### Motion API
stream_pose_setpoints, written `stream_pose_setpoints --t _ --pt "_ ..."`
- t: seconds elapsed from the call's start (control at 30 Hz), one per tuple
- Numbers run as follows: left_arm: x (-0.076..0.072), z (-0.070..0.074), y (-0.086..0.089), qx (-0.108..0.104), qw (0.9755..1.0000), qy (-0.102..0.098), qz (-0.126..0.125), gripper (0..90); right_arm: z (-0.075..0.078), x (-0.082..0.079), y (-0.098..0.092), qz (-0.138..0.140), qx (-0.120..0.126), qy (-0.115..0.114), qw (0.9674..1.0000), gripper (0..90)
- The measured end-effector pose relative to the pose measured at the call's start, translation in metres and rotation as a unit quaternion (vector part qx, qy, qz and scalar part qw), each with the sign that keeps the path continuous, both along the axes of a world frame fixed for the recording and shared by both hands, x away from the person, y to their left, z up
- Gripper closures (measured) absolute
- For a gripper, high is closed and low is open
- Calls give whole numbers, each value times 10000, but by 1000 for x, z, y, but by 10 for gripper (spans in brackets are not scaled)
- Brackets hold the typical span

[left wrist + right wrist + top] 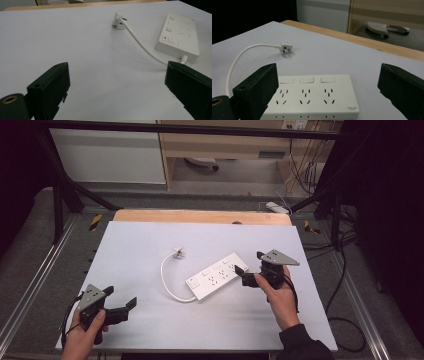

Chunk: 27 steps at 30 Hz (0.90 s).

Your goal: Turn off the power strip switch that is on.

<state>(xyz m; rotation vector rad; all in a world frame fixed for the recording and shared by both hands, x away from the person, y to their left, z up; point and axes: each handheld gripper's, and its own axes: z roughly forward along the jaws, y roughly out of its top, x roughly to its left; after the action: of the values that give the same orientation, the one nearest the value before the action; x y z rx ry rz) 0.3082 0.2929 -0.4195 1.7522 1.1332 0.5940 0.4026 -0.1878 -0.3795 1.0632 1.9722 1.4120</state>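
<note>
The power strip (217,276) lies flat near the middle of the desk (150,245), a white slab whose long axis runs diagonally in the high view, from the near left up toward the far right. Its socket face points upward, with three rocker switches along one long edge and rows of outlets beside them. From the near-left end a white cord (167,280) leaves the body, loops round and ends in the plug (177,253), which lies on the desk beyond the strip with its pins showing.

We judge the strip to be a rigid, fairly light plastic body with smooth, somewhat slippery sides, so we would grip it across its short width, near one end, where the two long edges give parallel faces. The cord looks springy and will trail and tug as the body moves; the plug is small and hard, and could be taken across its body rather than by the pins.

Our right tongs (248,265) hover just at the far-right end of the strip, jaws wide apart and empty; in the right gripper view the strip (312,97) lies between and just beyond the jaws. Our left tongs (121,302) hang near the front-left corner of the desk, well apart from the strip, jaws likewise spread and holding nothing, aimed toward the cord (142,46) and plug (117,19).
</note>
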Motion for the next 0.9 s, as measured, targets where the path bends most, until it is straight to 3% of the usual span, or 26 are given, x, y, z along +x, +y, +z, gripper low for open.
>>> stream_pose_setpoints --t 0.63,0.9 --pt "0 0 -1 24 10000 -9 -28 60 -10 16 23 92 -69 109 9999 36" --pt "0 0 -1 34 10000 -13 -29 60 -16 22 37 75 -218 144 9996 40"
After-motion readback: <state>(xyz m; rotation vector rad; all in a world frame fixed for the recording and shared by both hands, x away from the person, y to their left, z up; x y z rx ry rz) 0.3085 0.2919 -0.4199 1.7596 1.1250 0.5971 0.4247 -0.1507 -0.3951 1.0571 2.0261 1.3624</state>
